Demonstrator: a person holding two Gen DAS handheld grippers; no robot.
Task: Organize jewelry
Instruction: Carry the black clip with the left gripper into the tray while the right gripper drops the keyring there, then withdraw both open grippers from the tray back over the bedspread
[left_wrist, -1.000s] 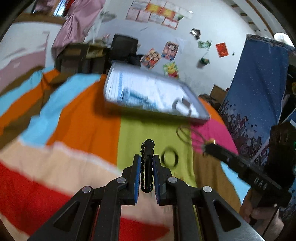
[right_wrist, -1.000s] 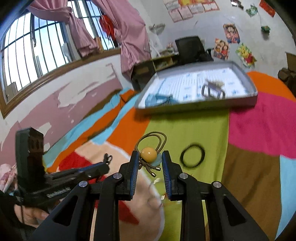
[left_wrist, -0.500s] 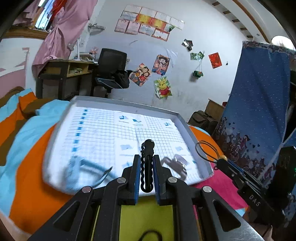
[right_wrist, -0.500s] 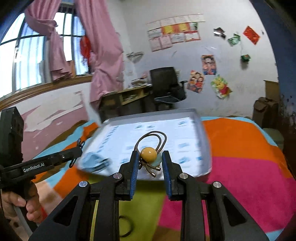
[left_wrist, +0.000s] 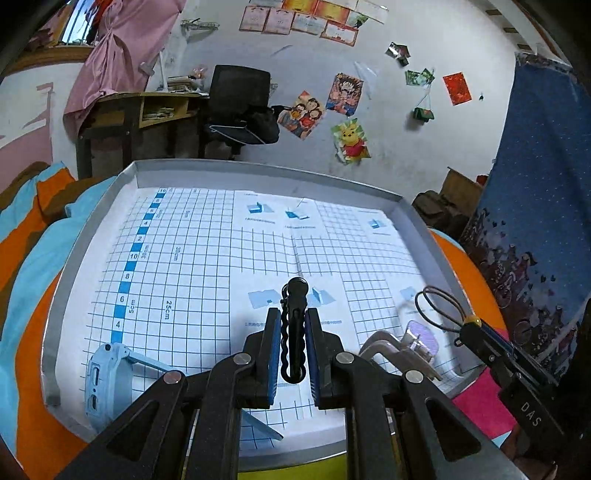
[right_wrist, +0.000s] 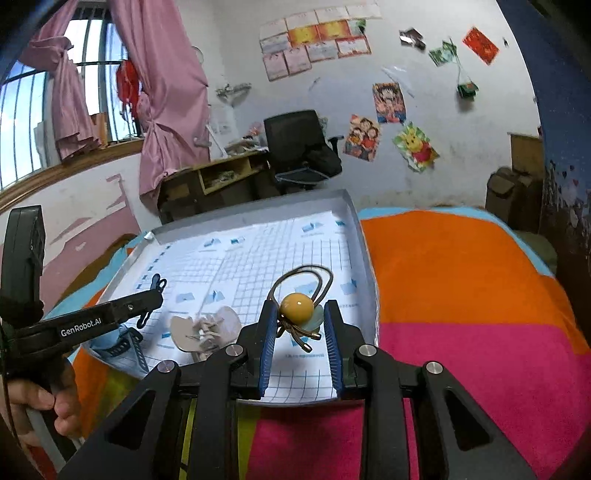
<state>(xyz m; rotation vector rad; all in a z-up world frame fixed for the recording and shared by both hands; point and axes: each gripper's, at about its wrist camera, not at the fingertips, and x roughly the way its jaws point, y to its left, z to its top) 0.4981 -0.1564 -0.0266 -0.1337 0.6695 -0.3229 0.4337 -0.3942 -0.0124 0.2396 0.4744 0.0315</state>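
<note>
grey tray (left_wrist: 92, 236), blue watch (left_wrist: 107, 376), beige clip (right_wrist: 207, 328)

We cannot see the near rim of the tray (left_wrist: 88, 236) in the left wrist view; the gripper's fingers (left_wrist: 271, 354) cover it. The blue watch (left_wrist: 107, 373) lies partly behind those fingers, its strap cut from sight. The beige hair claw (right_wrist: 207, 328) is blurred in the right wrist view, and we cannot make out its teeth. The hand (right_wrist: 40, 406) at that picture's left edge is cropped. The small print on the tray's grid paper (left_wrist: 207, 258) is too fine for us to read.
</note>
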